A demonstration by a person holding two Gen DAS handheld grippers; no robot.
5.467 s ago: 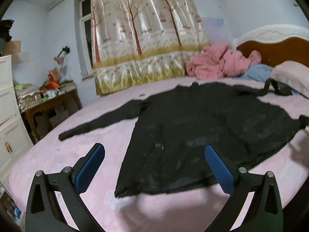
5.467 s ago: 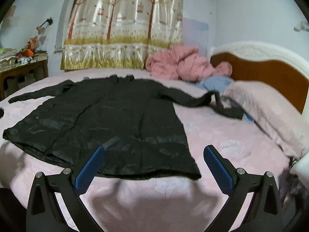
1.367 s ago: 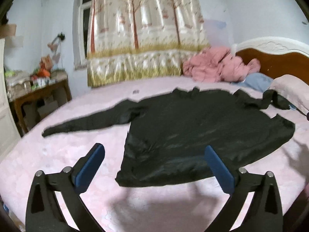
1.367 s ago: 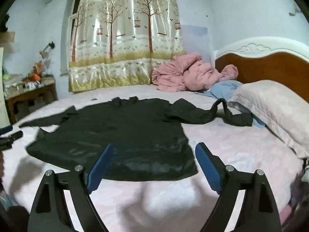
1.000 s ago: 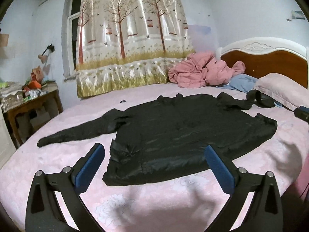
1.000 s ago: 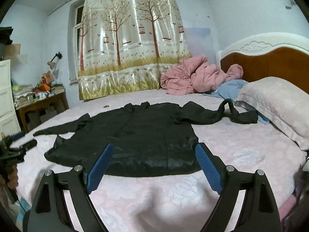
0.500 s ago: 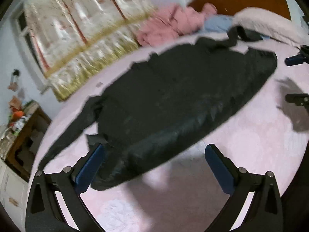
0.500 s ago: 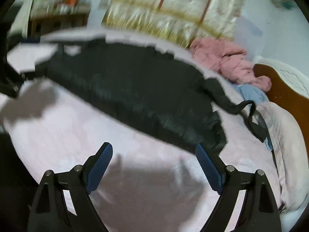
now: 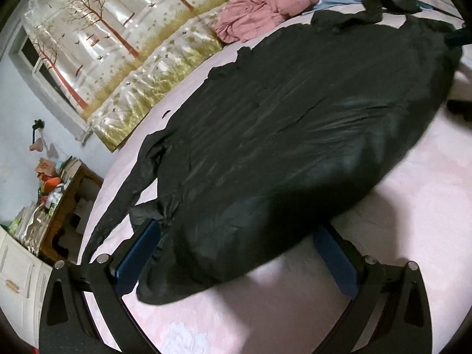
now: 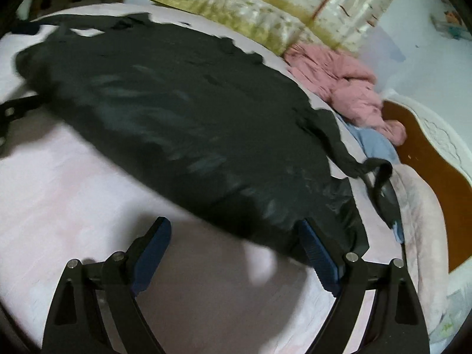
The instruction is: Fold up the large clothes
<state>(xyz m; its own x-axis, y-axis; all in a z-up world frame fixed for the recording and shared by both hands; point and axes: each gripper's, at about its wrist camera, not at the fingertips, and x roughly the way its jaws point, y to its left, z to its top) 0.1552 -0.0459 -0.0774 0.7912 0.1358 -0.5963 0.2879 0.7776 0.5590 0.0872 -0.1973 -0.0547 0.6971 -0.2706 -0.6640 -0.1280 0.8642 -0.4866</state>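
A wide bed (image 9: 407, 206) with a pale pink cover fills both views and carries everything. Along its far side hangs a shiny curtain (image 9: 124, 59) printed with trees and yellow grass; a brown headboard (image 10: 427, 159) with a white carved rim closes the bed's head end.

The black garment (image 9: 280, 135) lies spread flat across the middle of the bed, its hem toward the near edge and its collar toward the curtain side. One long sleeve (image 9: 124, 200) trails down toward the near left corner of the bed; the other sleeve (image 10: 348, 153) runs toward the head end, where it curls up beside a pale pillow (image 10: 424, 215).

A crumpled pink quilt (image 9: 265, 3) is heaped at the far corner by the headboard, with a blue cloth (image 10: 374, 144) just beside it. Off the bed's left side stands a cluttered wooden side table (image 9: 62, 206).

The left tool (image 9: 236, 253) stands wide open over the left corner of the hem; the black cloth lies between its blue pads, but they do not press on it. The right tool (image 10: 236, 253) is also wide open, over the right corner of the hem, with its right pad (image 10: 318, 262) at the cloth's edge and bare pink cover between the pads. Whether either pad actually touches the cloth cannot be told, as the pictures are blurred there.
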